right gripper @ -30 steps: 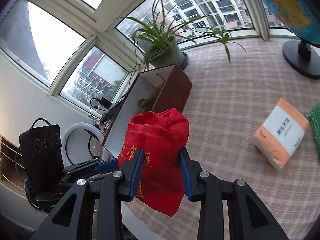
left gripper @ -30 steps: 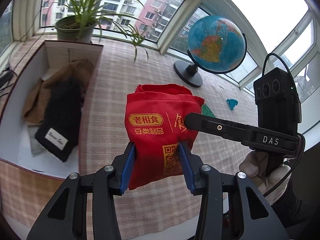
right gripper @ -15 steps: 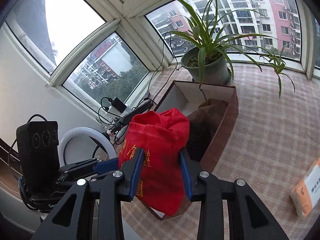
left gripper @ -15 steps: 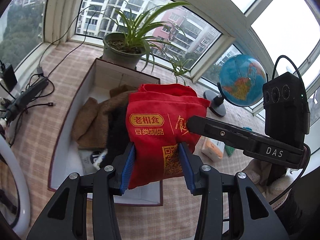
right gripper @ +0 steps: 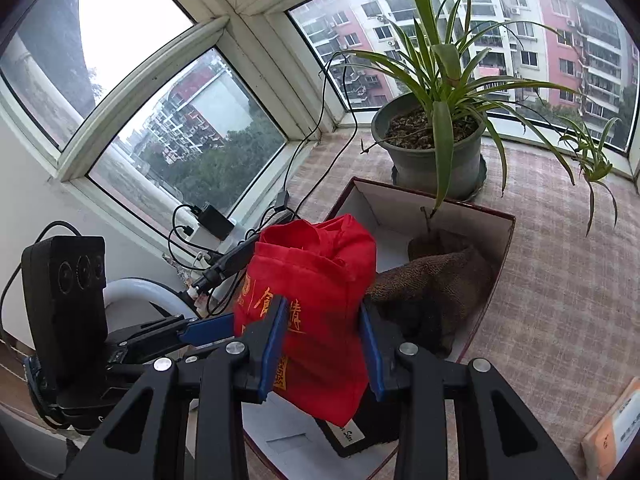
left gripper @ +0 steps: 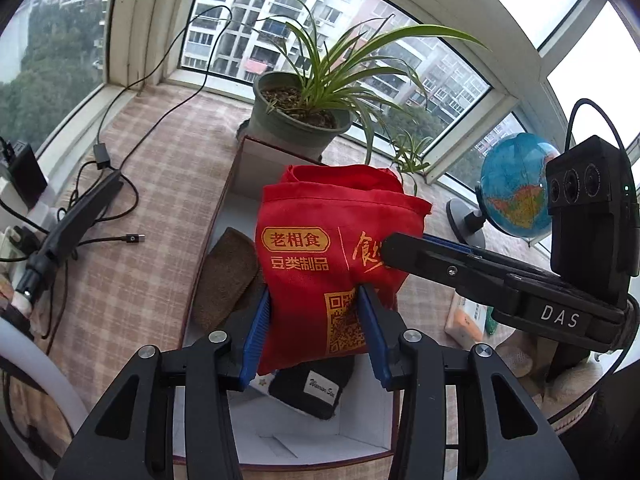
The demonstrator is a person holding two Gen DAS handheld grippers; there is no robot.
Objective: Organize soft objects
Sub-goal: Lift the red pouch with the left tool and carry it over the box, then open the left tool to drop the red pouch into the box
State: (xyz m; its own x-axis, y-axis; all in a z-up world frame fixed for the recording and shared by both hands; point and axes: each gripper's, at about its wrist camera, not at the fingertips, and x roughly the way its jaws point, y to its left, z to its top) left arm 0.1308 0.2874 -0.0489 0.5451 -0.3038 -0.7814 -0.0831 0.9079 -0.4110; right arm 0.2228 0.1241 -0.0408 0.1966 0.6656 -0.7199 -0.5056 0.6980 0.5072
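You hold the red cloth bag with yellow print (left gripper: pixel 332 264) in the air over the open white-lined cardboard box (left gripper: pixel 240 168), clamped by both the left gripper (left gripper: pixel 314 334) and the right gripper (right gripper: pixel 322 346). Your left camera shows the bag's QR code, a black knit item with a label (left gripper: pixel 316 388) and a blue globe (left gripper: pixel 516 188); your right shows a brown knit cloth (right gripper: pixel 436 284) in the box. The potted spider plant (right gripper: pixel 436 148) stands behind, on the checked window-ledge mat (left gripper: pixel 132 264).

left gripper (left gripper: pixel 314 330): black arms, blue pads, silver screws | right gripper (right gripper: pixel 324 344): same build, "DAS" marked | white knit glove (left gripper: pixel 568 376) worn
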